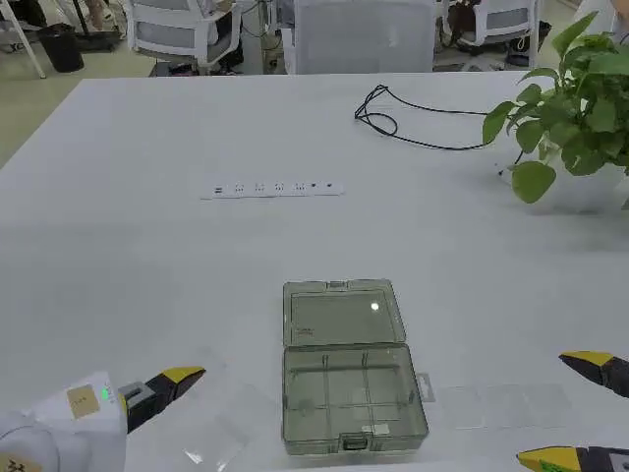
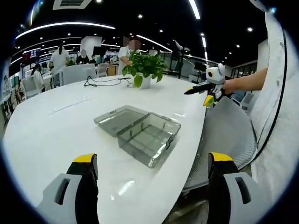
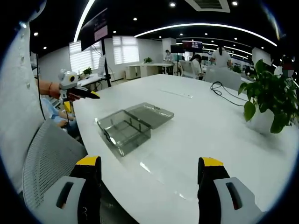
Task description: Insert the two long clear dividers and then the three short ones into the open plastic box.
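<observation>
The clear plastic box (image 1: 354, 398) lies open near the table's front edge, its lid (image 1: 342, 315) flat behind it. Faint grid lines show in its tray. Clear dividers lie flat on the table left of the box (image 1: 221, 425) and right of it (image 1: 501, 403). My left gripper (image 1: 172, 388) hovers at the front left, open and holding nothing, well short of the box (image 2: 140, 133). At the front right my right gripper (image 1: 565, 408) is open too, beside the right-hand dividers. Each gripper view shows wide empty jaws, the box (image 3: 125, 126) and the other gripper (image 2: 202, 92) (image 3: 80, 93).
A white power strip (image 1: 273, 188) lies mid-table. A black cable (image 1: 413, 118) loops at the back. At the right edge stands a potted plant (image 1: 570, 108). Office chairs (image 1: 177, 29) line the far side. People stand in the distance.
</observation>
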Demonstrator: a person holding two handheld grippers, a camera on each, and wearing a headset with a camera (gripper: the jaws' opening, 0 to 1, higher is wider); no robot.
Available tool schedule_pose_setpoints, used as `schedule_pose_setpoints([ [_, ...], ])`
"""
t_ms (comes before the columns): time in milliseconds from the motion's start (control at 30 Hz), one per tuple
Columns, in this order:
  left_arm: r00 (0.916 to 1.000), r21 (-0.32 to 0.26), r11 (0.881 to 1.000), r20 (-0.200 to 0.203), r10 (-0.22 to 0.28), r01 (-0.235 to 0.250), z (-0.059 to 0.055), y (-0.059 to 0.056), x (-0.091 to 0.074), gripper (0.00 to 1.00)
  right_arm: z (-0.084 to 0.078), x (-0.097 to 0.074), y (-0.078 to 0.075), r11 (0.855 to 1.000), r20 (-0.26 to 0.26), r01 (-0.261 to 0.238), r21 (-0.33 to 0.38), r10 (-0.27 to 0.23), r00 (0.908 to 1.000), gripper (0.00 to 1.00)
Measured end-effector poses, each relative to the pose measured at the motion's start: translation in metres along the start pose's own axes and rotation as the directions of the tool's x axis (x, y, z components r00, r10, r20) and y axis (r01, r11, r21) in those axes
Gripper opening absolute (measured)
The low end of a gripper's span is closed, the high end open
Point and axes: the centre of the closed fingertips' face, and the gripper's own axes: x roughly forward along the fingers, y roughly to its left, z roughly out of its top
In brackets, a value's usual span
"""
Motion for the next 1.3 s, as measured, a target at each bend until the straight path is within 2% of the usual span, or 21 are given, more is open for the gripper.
schedule_pose_setpoints([
  [267,0.9998,0.0,1.0,-0.006,-0.017,0.017,-0.002,-0.002,0.005,1.0,-0.006,0.004,0.007,1.0,-0.021,-0.022,-0.005,0.022,0.9996,0.86],
  [500,1.0,-0.006,1.0,0.0,-0.008,0.008,-0.002,0.001,0.006,1.0,-0.008,0.009,0.009,0.999,-0.025,-0.039,-0.007,0.039,0.9989,0.86],
  [700,1.0,-0.009,1.0,-0.001,-0.008,0.008,-0.003,0.003,0.005,1.0,-0.004,0.011,0.007,1.0,-0.012,-0.03,-0.001,0.03,0.9995,0.86],
  [1300,0.9999,-0.017,1.0,0.001,-0.016,0.016,-0.006,0.001,0.01,1.0,-0.005,0.01,0.008,1.0,-0.015,-0.021,-0.006,0.021,0.9997,0.86],
])
